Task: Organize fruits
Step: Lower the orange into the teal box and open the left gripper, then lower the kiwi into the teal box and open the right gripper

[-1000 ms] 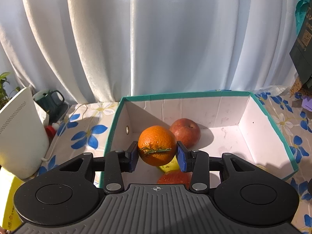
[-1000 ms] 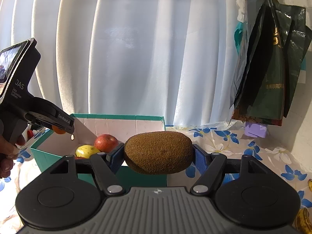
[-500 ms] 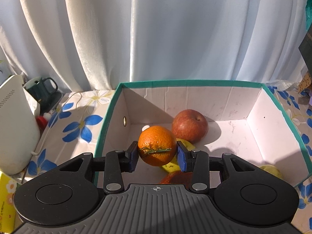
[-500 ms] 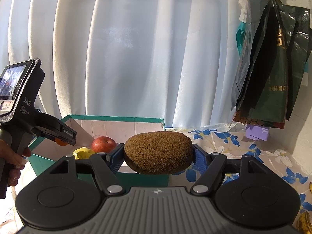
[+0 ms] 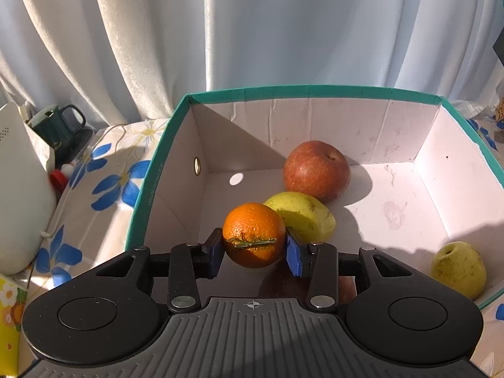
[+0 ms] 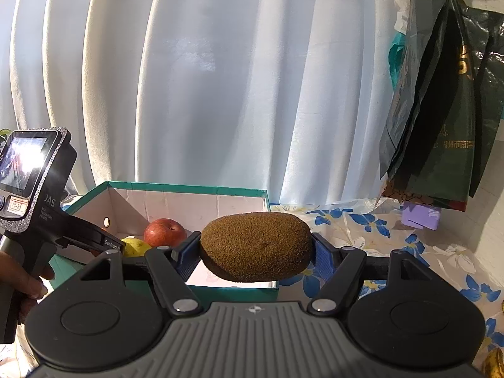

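Note:
My left gripper (image 5: 254,253) is shut on an orange (image 5: 253,239) and hangs inside the near left part of a teal-rimmed white box (image 5: 315,89). On the box floor lie a red apple (image 5: 316,171), a yellow fruit (image 5: 302,217) just behind the orange, a yellow-green pear (image 5: 458,269) at the right, and a reddish fruit (image 5: 283,283) half hidden under the gripper. My right gripper (image 6: 256,252) is shut on a brown kiwi (image 6: 256,247), held level in front of the box (image 6: 189,187). In that view a hand (image 6: 19,280) holds the left gripper's handle (image 6: 37,189).
A floral tablecloth (image 5: 104,170) covers the table. Left of the box stand a white appliance (image 5: 22,195) and a dark green mug (image 5: 60,126). Dark bags (image 6: 441,110) hang at the right above a purple item (image 6: 420,215). A banana (image 6: 494,362) lies at the bottom right.
The left gripper has sunk and tipped down into the box with the orange; the box and its fruits look larger and closer. The right gripper with the kiwi has stayed still.

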`<move>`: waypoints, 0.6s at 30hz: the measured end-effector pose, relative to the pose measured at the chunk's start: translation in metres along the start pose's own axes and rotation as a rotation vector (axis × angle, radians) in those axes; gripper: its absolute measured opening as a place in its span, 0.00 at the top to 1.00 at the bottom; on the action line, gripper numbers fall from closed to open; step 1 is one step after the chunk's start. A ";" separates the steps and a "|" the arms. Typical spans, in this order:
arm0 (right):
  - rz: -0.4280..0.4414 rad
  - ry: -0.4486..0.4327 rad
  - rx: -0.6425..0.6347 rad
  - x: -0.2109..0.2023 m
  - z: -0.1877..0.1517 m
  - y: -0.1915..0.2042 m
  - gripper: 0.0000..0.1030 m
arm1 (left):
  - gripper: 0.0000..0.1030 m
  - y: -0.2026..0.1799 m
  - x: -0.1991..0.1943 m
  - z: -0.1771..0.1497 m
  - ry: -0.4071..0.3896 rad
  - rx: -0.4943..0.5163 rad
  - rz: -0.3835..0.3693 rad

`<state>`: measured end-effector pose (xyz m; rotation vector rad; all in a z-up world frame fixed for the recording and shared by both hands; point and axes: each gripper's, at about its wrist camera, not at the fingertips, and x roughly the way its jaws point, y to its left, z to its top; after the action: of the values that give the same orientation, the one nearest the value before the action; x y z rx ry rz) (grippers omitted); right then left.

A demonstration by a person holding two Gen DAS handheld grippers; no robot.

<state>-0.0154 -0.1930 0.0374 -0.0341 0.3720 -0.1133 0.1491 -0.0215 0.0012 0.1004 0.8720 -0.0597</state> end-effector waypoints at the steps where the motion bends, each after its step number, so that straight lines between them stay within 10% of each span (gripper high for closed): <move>1: 0.002 0.003 -0.002 0.002 0.000 0.001 0.30 | 0.55 0.000 0.000 0.000 0.002 0.000 0.000; 7: 0.018 0.001 -0.019 0.007 0.000 0.007 0.30 | 0.51 -0.002 -0.003 0.001 0.001 0.009 -0.005; 14: 0.028 0.012 -0.010 0.010 -0.001 0.006 0.30 | 0.09 -0.008 -0.023 0.003 -0.041 0.013 -0.039; 18: 0.028 0.012 -0.007 0.009 -0.001 0.005 0.30 | 0.05 0.000 -0.050 0.005 -0.114 -0.005 -0.052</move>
<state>-0.0063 -0.1888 0.0329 -0.0352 0.3846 -0.0845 0.1209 -0.0220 0.0432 0.0692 0.7604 -0.1113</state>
